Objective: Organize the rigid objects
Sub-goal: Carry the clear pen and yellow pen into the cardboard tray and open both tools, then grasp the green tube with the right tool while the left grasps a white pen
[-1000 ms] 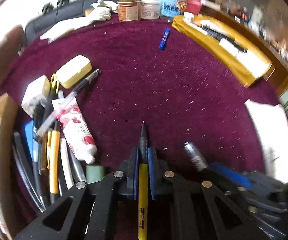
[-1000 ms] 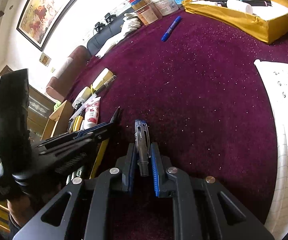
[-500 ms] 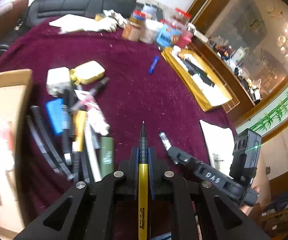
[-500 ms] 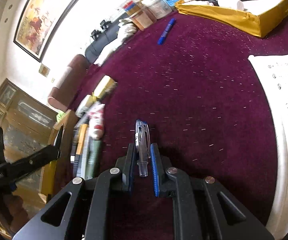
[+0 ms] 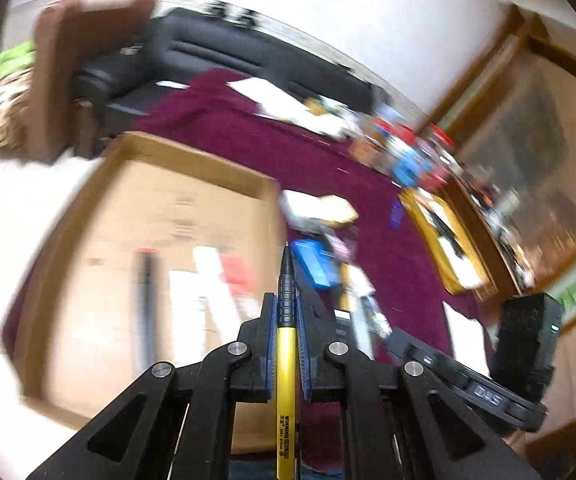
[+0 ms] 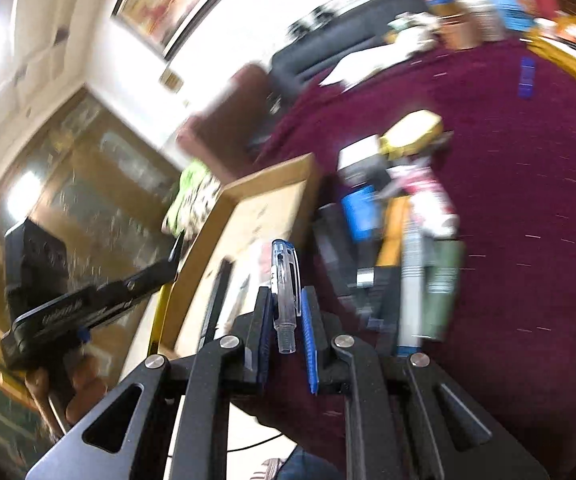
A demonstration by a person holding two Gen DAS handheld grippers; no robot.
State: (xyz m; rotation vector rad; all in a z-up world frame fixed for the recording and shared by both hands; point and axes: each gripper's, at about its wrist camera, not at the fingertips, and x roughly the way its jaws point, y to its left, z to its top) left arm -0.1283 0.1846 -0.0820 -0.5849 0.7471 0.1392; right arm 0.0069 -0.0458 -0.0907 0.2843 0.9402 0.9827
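My left gripper (image 5: 286, 308) is shut on a yellow pen with a black tip (image 5: 286, 364), held in the air over the near edge of a brown cardboard box (image 5: 192, 160). My right gripper (image 6: 285, 312) is shut on a clear blue pen (image 6: 284, 276), held above the right wall of the same box (image 6: 272, 176). The left gripper with its pen also shows in the right wrist view (image 6: 168, 268), left of the box. The right gripper body shows in the left wrist view (image 5: 467, 368). Both views are blurred.
A pile of pens, a tube and small boxes (image 6: 403, 216) lies on the maroon cloth (image 6: 527, 200) right of the cardboard box. A yellow tray (image 5: 443, 236) and jars (image 5: 407, 152) stand at the far side. A blue marker (image 6: 526, 72) lies apart.
Both grippers have swung left and risen, from over the maroon cloth to over the cardboard box. Each still holds its pen.
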